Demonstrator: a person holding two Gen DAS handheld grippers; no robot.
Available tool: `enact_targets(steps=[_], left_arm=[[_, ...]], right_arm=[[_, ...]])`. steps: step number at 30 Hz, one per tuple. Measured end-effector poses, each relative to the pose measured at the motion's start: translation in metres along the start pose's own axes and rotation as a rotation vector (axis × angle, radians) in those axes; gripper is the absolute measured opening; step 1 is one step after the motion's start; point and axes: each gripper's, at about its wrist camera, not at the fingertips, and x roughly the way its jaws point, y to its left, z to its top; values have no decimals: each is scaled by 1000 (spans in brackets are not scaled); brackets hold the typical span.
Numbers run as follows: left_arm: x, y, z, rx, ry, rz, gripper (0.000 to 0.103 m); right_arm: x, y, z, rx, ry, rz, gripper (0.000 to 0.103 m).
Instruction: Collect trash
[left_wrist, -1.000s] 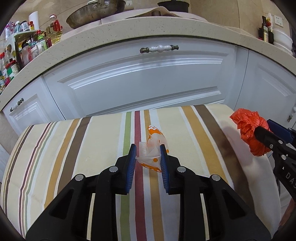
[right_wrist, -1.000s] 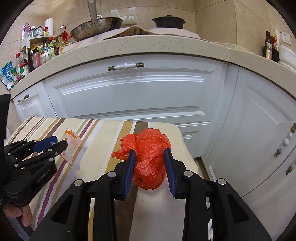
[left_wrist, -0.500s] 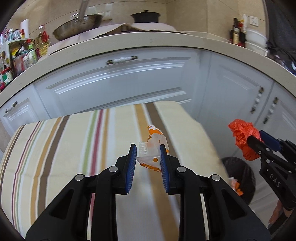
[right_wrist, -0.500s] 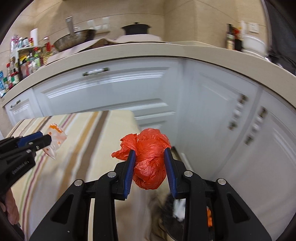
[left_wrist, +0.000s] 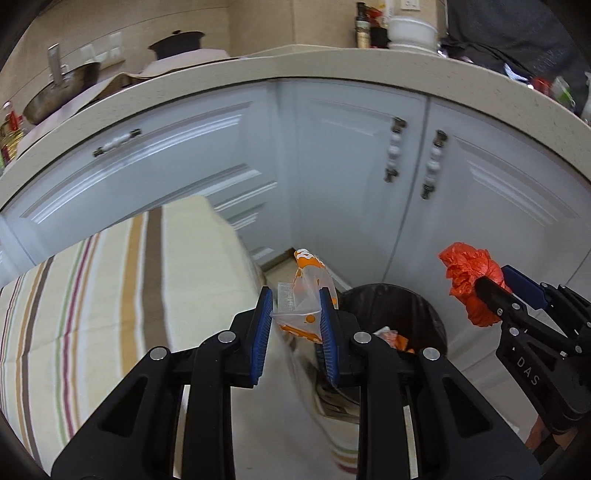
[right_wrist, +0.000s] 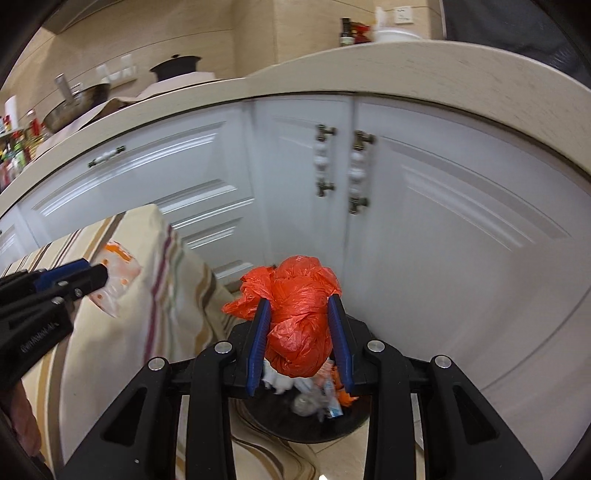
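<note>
My right gripper (right_wrist: 300, 341) is clamped on the crumpled orange-red plastic bag (right_wrist: 295, 317), which I hold directly above the round dark trash bin (right_wrist: 306, 424) on the floor so that it should fall in among the scraps there when I let go. My left gripper (left_wrist: 295, 328) pinches the clear plastic wrapper with orange print (left_wrist: 304, 295) just off the edge of the striped cloth-covered table (left_wrist: 110, 295), near the bin's rim but not yet squarely over its mouth
</note>
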Motion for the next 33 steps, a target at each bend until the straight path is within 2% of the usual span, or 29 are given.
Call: enact_targets(steps=[5, 14, 16, 17, 18, 21, 24, 33], left_arm=[[19, -35, 0, 24, 25, -25, 25], [48, -68, 3, 62, 46, -44, 26], [57, -73, 2, 78, 54, -46, 36], [63, -75, 1, 82, 62, -37, 39], [66, -75, 1, 82, 67, -37, 42], [71, -75, 0, 78, 73, -35, 53], [70, -73, 0, 75, 69, -33, 59], [49, -61, 1, 62, 41, -41, 68]], right_arm=[[5, -22, -7, 29, 4, -16, 33], [25, -43, -14, 64, 30, -29, 33], [36, -46, -16, 64, 58, -24, 36], [39, -47, -16, 65, 63, -26, 47], [42, -48, -16, 68, 62, -37, 53], [45, -51, -16, 71, 64, -46, 54], [39, -51, -16, 69, 54, -50, 54], [14, -48, -11, 62, 19, -85, 57]])
